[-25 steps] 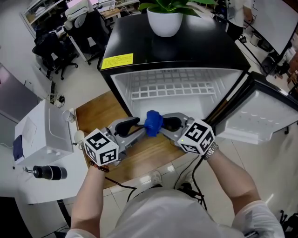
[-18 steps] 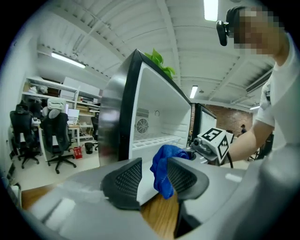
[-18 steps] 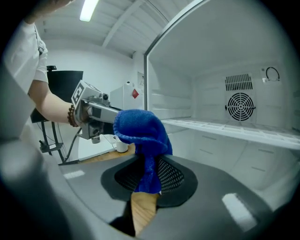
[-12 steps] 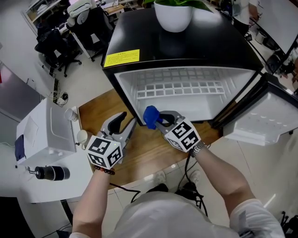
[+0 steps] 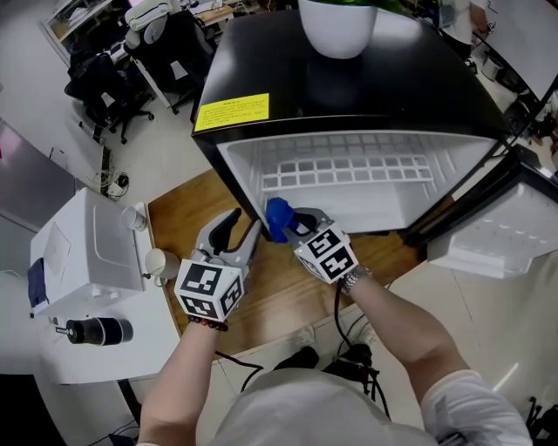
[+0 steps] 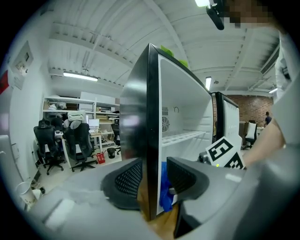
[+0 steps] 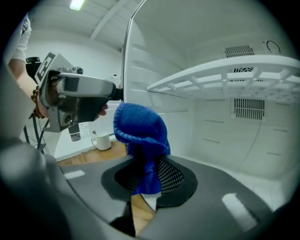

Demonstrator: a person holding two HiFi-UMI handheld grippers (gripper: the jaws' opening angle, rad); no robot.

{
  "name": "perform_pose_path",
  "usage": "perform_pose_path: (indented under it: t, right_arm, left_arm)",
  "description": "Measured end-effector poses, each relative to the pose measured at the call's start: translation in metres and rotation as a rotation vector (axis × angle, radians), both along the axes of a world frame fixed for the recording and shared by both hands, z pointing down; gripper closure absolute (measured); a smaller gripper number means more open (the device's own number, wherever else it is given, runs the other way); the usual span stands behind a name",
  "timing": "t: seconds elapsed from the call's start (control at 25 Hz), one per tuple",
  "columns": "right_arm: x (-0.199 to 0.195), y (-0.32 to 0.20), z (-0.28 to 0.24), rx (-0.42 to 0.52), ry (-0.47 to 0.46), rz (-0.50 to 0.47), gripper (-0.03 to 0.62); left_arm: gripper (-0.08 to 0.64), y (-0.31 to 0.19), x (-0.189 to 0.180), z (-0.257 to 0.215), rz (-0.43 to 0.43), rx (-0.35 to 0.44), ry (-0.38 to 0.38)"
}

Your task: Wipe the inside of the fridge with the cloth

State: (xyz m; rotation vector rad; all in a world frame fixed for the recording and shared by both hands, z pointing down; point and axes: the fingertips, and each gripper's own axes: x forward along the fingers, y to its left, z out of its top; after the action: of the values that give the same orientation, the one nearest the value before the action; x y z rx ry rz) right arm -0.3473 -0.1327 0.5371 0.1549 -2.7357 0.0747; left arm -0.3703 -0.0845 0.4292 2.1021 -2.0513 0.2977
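Your right gripper (image 7: 146,174) has its fingers closed narrow on the blue cloth (image 7: 140,126). The lower part of the cloth is pressed between the two black pads, and the rest stands above them in a round bunch. In the head view, this gripper is at the lower left corner of the fridge (image 5: 392,78) opening, just beside the left wall. In the right gripper view, the cloth is in front of the white inside of the fridge, and the wire shelf (image 7: 225,75) is above it, to the right. Whether the cloth touches the wall, I cannot tell.

Your left gripper (image 5: 241,228) holds nothing. Its fingers are apart, and in the left gripper view the front edge of the left fridge wall stands between them. A thin gap shows between this edge and the right pad, and a piece of the blue cloth is visible through it. The two grippers are near each other, one on each side of that wall.

The fridge stands on a wooden board (image 5: 279,296), and its door (image 5: 497,235) is open wide to your right. On the black top there is a yellow label (image 5: 231,111) and a white pot (image 5: 336,26). A white mug (image 5: 161,261) stands at the left edge of the board, near your left gripper.
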Motion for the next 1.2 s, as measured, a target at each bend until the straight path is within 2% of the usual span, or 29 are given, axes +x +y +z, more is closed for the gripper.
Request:
perform_pose_path:
  t: [0.56, 1.2]
  right_arm:
    - [-0.024, -0.033, 0.007, 0.065, -0.018, 0.112, 0.518]
    - [-0.05, -0.082, 0.016, 0.083, -0.031, 0.258, 0.52]
  left_arm:
    - [0.399, -0.007, 0.002, 0.002, -0.039, 0.015, -0.026]
    - [0.399, -0.01, 0.001, 0.001, -0.075, 0.037, -0.013]
